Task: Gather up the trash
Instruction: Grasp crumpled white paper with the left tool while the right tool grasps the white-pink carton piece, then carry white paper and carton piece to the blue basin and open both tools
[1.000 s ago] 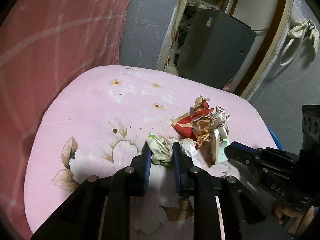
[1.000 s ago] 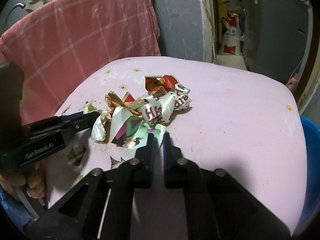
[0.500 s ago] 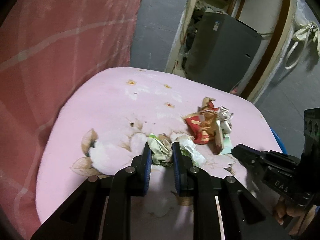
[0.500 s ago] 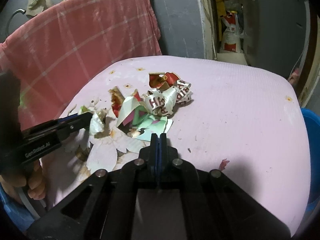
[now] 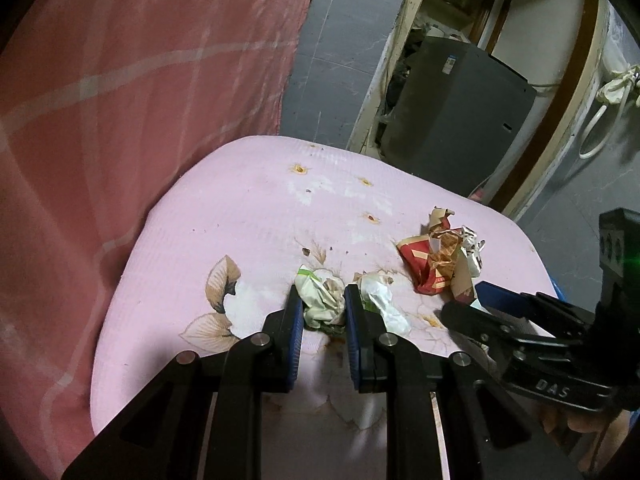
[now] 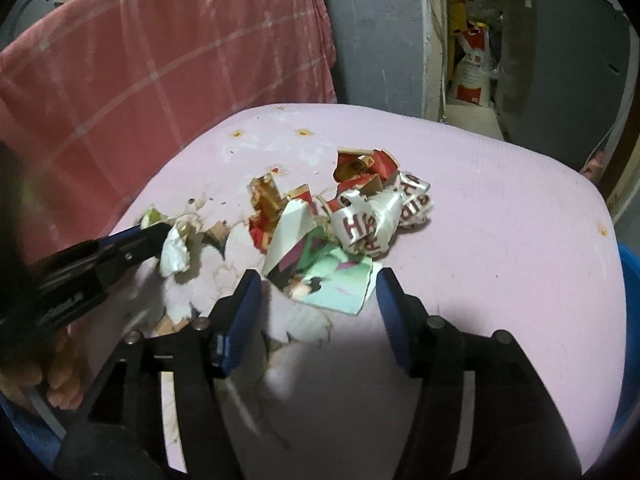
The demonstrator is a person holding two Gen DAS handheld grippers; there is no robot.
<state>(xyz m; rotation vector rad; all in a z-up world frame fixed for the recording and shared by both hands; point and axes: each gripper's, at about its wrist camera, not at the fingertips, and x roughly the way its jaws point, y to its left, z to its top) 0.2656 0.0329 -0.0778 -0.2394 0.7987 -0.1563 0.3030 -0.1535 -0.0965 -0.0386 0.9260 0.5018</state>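
A pile of trash lies on a pink flowered pad (image 5: 240,216): a red wrapper (image 5: 424,264), a white ribbon with red letters (image 6: 372,220), and a folded green and white card (image 6: 332,276). My left gripper (image 5: 322,304) is shut on a crumpled white and green paper wad (image 5: 320,300) at the pile's left end. A second white paper scrap (image 5: 384,304) lies just right of it. My right gripper (image 6: 318,280) is open, its jaws standing on either side of the card's near edge. The left gripper also shows in the right wrist view (image 6: 152,236).
A pink checked cloth (image 6: 160,64) hangs behind the pad. A grey appliance (image 5: 456,120) stands in the doorway beyond. A blue tub rim (image 6: 630,280) shows at the pad's right edge.
My right gripper went from shut to wide open and now spans the card. My left gripper stayed shut on the paper wad and drew it left, apart from the pile.
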